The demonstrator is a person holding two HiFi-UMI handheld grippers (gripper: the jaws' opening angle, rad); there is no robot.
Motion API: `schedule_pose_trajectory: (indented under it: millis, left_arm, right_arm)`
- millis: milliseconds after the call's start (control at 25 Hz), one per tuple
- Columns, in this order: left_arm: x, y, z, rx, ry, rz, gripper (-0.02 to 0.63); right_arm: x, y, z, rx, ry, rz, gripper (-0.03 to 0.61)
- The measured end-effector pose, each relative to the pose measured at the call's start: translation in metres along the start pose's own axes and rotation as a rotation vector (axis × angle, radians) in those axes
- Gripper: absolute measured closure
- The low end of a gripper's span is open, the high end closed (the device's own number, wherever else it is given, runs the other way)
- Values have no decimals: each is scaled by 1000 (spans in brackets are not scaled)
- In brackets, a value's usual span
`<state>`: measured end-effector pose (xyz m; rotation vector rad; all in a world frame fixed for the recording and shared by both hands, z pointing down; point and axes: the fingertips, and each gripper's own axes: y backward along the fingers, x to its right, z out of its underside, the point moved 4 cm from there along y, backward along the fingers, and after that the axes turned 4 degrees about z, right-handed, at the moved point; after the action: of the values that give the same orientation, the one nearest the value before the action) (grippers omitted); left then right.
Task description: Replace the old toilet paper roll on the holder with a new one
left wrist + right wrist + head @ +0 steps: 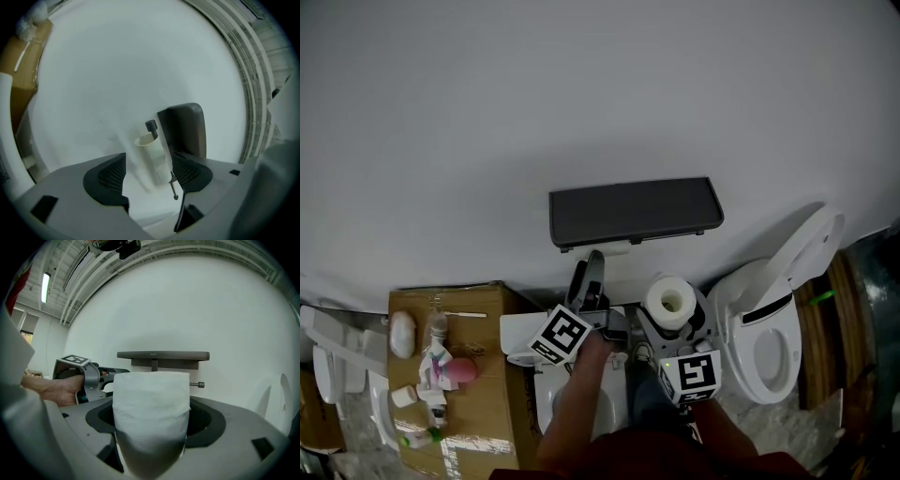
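Note:
A dark shelf-type holder [633, 211] is fixed to the white wall. In the left gripper view it appears turned on its side [185, 129], and a bare pale tube [153, 157] sits at its thin rod below a dark knob [151, 125]. My left gripper [147, 171] is open; the tube shows in the gap beyond its pads and neither pad touches it. In the head view the left gripper [589, 272] points at the wall under the holder. My right gripper [151, 446] is shut on a full white toilet paper roll [151, 408], held upright just below the holder [163, 355], right of the left gripper [89, 376].
A white toilet [773, 328] with its lid raised stands at the right. At the left, a cardboard box [478, 323] carries small bottles and white items. A white basin-like fixture [517, 336] lies under my arms. The roll [656, 298] is close to the toilet's rim.

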<state>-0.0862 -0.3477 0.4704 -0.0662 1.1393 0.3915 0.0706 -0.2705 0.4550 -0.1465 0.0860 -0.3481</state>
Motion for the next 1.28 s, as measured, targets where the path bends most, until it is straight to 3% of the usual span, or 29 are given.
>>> schedule_pose_trajectory:
  millis: [320, 440, 520, 1280]
  left_arm:
    - [-7, -26, -5, 60, 133, 25, 301]
    - [-1, -28, -5, 85, 178, 74, 379]
    - [1, -28, -7, 94, 177, 80, 407]
    - [1, -14, -19, 165, 212, 56, 417]
  right_arm:
    - [4, -2, 5, -10, 9, 6, 195]
    - [5, -3, 6, -13, 11, 7, 195]
    - [6, -3, 6, -11, 11, 9, 195]
    - [6, 1, 3, -5, 28, 8, 195]
